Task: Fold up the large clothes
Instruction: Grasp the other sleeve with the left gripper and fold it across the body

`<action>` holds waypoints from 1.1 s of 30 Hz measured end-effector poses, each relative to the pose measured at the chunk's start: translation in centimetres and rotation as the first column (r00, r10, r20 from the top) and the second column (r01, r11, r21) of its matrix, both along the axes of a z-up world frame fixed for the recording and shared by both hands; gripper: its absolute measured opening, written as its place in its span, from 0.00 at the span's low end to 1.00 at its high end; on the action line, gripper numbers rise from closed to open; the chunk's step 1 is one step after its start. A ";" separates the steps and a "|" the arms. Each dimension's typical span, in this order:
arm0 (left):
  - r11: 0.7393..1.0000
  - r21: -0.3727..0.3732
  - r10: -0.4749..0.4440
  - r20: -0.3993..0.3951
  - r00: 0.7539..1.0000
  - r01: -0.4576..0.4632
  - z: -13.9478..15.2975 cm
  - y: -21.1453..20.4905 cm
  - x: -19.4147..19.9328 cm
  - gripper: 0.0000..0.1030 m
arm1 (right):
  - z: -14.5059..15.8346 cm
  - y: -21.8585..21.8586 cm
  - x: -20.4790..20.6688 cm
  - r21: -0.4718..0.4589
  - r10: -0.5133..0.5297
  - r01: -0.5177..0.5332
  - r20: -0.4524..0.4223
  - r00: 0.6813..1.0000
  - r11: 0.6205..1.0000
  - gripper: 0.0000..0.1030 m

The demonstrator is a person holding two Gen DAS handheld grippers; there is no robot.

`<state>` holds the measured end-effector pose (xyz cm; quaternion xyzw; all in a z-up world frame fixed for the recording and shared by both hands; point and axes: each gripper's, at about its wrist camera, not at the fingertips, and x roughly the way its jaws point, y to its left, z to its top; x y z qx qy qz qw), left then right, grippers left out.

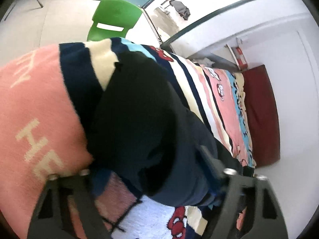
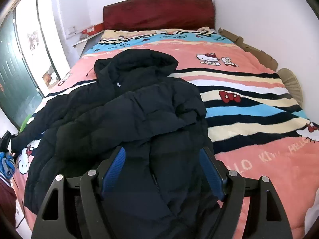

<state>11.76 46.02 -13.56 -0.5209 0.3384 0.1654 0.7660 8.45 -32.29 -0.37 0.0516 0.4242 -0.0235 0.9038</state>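
A dark navy, quilted, hooded puffer jacket (image 2: pixel 127 107) lies spread across the near half of a bed, on a fleecy pink, cream, blue and navy striped blanket with cartoon cat prints (image 2: pixel 249 91). Its hood points toward the dark red padded headboard (image 2: pixel 159 13), and one sleeve trails off to the left edge of the bed.

The right tool (image 2: pixel 162 171) hovers low over the jacket's lower front. Its blue ribbed pads (image 2: pixel 113 169) stand well apart with jacket cloth lying between them, and neither pad seems to press on it.

The left tool (image 1: pixel 151 181) is at the jacket's sleeve end (image 1: pixel 139 119), seen very close and blurred. A thick roll of dark cloth fills the space between its black fingers (image 1: pixel 211 163), which look closed onto it, though the pads themselves are hidden by the fabric.

Beyond the bed on that side stands a bright green plastic chair (image 1: pixel 113 18) on a pale tiled floor (image 1: pixel 49 16). Flattened brown cardboard (image 2: pixel 251 47) is wedged between the bed and the white wall on the far right.
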 end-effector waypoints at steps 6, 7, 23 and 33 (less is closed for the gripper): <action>0.999 -0.042 -0.006 0.040 0.999 0.008 -0.1 0.1 -0.6 0.19 | -0.2 -0.9 -0.9 0.023 -0.022 0.022 0.010 1.000 0.999 0.74; 1.000 -0.027 -0.013 0.047 0.999 0.014 0.5 -0.2 -0.7 0.17 | -0.3 -1.1 -1.2 0.026 -0.025 0.025 0.011 1.000 0.999 0.74; 0.905 0.335 -0.345 0.217 0.913 0.262 18.2 -13.0 2.0 0.15 | 0.0 -3.1 -3.8 0.054 -0.009 0.006 0.068 0.998 0.999 0.74; 0.704 0.517 -0.650 0.193 0.735 0.487 24.9 -29.8 5.6 0.15 | 0.0 -5.9 -5.3 0.086 -0.031 0.022 0.101 0.994 0.996 0.74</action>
